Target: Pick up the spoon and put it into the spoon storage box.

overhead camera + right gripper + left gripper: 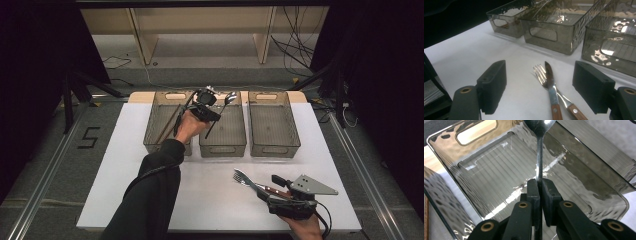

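My left gripper (214, 116) is shut on the handle of a metal spoon (230, 98) and holds it over the middle smoky bin (223, 148). In the left gripper view the spoon (539, 150) runs up from between the pressed pads (533, 192), its bowl at the top edge, with the bin floor (499, 170) below. My right gripper (272, 187) stands open near the table's front right. A fork (539, 72) and a wood-handled knife (551, 87) lie crossed on the white table between its jaws, untouched.
Three smoky plastic bins stand in a row at the back: the left bin (156, 142) holds chopsticks (167, 125), and the right bin (274, 150) has nothing in it. The white tabletop (210, 195) stretches in front of them.
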The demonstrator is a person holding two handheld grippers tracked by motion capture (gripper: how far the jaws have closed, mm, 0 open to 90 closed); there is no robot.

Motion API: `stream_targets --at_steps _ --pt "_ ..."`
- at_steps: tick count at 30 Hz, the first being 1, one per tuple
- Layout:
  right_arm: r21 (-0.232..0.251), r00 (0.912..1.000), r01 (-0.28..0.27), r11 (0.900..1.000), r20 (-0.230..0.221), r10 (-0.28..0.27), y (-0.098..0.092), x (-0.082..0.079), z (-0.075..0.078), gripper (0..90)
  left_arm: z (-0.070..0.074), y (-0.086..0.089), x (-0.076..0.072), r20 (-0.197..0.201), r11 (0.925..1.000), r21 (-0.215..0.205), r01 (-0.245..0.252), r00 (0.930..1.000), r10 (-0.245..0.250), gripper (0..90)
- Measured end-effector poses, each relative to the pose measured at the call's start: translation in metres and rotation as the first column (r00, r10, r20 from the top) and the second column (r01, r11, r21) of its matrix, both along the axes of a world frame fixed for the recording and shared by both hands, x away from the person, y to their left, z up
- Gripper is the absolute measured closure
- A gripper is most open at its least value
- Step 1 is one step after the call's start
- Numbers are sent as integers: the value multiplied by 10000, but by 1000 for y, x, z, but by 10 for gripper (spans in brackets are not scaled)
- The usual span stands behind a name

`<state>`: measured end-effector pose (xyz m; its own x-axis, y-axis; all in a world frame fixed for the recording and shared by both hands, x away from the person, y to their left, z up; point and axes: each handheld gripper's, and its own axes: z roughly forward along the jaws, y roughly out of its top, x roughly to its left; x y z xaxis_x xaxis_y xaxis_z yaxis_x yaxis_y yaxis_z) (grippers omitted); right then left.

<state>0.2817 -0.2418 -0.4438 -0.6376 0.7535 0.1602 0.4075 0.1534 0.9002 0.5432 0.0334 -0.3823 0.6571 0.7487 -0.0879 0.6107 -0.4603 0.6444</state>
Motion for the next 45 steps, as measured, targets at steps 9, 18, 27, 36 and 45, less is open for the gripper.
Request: stream_targets --at_steps 9,18,27,36,45 --pt "-7 10000 -7 10000 3 7 0 0 0 281 -8 -2 0 -247 9999 167 -11 9997 15 844" --pt "-6 10000 -2 10000 9 2 0 0 0 280 -14 -3 1 -429 9995 275 -182 9989 194 833" --pt "-14 10000 2 10000 -4 -2 0 0 0 281 -2 5 -1 -531 9982 -331 -501 9974 483 557" --pt "-28 10000 20 10000 -30 -20 1 0 0 281 12 23 -18 -449 9963 -790 -343 9985 308 334" --pt "-44 10000 40 10000 -36 -40 1 1 -1 280 20 52 -40 -53 9888 -1452 -333 9994 329 249"
